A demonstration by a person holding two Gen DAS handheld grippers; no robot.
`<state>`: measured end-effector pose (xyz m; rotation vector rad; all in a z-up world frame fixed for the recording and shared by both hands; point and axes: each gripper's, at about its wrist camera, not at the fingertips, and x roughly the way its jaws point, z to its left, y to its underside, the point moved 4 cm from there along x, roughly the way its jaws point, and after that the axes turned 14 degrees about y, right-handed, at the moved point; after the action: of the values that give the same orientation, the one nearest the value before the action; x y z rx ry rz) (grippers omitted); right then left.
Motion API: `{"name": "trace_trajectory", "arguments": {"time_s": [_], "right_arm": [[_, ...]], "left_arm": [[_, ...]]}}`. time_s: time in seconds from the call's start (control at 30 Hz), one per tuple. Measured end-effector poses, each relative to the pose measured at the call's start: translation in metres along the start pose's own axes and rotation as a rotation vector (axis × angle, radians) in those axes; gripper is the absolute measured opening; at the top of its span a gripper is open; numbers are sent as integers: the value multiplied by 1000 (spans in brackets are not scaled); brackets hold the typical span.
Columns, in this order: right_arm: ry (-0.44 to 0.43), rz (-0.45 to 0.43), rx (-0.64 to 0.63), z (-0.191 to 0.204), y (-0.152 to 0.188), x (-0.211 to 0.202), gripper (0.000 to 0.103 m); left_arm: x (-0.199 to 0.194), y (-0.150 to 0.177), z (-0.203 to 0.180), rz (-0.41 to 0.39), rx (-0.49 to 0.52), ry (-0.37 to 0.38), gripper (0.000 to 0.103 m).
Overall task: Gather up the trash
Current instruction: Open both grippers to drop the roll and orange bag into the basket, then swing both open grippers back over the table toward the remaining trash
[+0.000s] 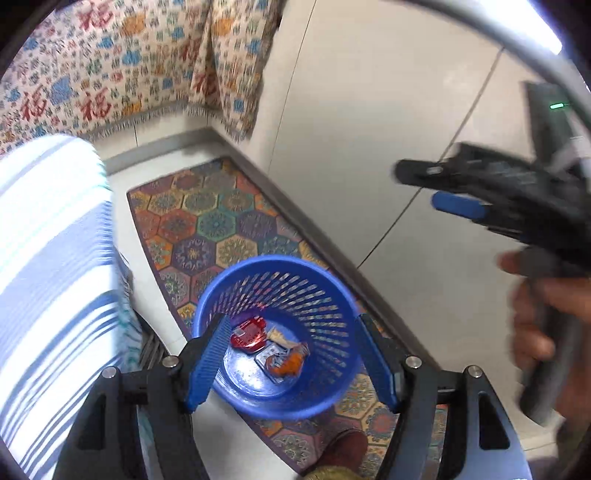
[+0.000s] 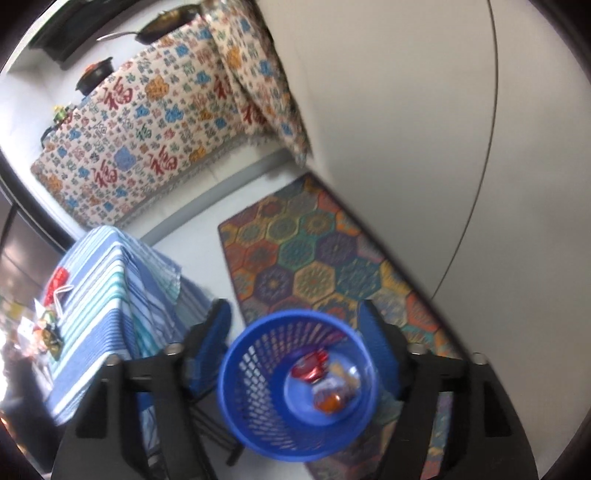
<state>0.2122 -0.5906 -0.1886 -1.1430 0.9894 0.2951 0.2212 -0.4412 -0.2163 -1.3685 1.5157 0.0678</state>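
The bin (image 1: pixel 275 332) is glossy perforated plastic; wrappers (image 1: pixel 269 347) inside shine like foil; the rug (image 1: pixel 207 225) and striped tablecloth (image 2: pixel 103 295) are matt woven cloth.

**Looks like somebody's home, kitchen/dining corner**

Pretty clearly a lived-in house. There's a patterned cloth (image 2: pixel 147 147) with red Chinese characters draped over a counter, and a wok (image 2: pixel 166 22) and a dark pot (image 2: pixel 94 77) sit on top of it. A hexagon-pattern rug (image 2: pixel 314 251) lies on the pale tiled floor (image 1: pixel 369 129), next to a small table under a blue striped tablecloth (image 2: pixel 99 295).
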Motion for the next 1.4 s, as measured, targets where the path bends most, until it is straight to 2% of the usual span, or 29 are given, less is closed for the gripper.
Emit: {"name": "trace_trajectory", "arguments": {"time_s": [0.07, 0.13, 0.2, 0.3, 0.47, 0.57, 0.67, 0.77, 0.9, 1.0, 1.07, 1.17, 1.4], "right_arm": [[37, -55, -28, 11, -1, -18, 93], [50, -106, -66, 28, -1, -36, 95], [51, -145, -117, 53, 3, -52, 96], [-7, -168, -203, 97, 18, -72, 97], [-151, -134, -380, 194, 67, -90, 97], [-207, -69, -461, 241, 103, -87, 97], [-224, -4, -521, 276, 131, -79, 97], [-202, 10, -573, 299, 150, -72, 97], [-160, 23, -617, 321, 156, -60, 97], [-141, 21, -635, 331, 159, -52, 99], [-143, 27, -636, 333, 155, -47, 103], [-148, 17, -642, 335, 149, -41, 103], [-162, -1, -653, 333, 149, -41, 103]], "left_arm": [[-32, 5, -15, -31, -9, 27, 72], [-64, 13, -25, -45, 4, 22, 74], [-95, 27, -28, -66, 14, -19, 74], [-140, 53, 0, -85, -24, -99, 77], [-203, 97, 69, -82, -108, -269, 77], [-232, 116, 109, -76, -139, -353, 77], [-254, 125, 146, -72, -161, -400, 77], [-267, 128, 173, -65, -166, -418, 77], [-280, 132, 190, -71, -137, -419, 78], [-279, 125, 199, -53, -100, -399, 90], [-277, 123, 203, -43, -71, -374, 95], [-274, 117, 208, -12, -16, -324, 100], [-261, 100, 214, 65, 151, -183, 101]]}}
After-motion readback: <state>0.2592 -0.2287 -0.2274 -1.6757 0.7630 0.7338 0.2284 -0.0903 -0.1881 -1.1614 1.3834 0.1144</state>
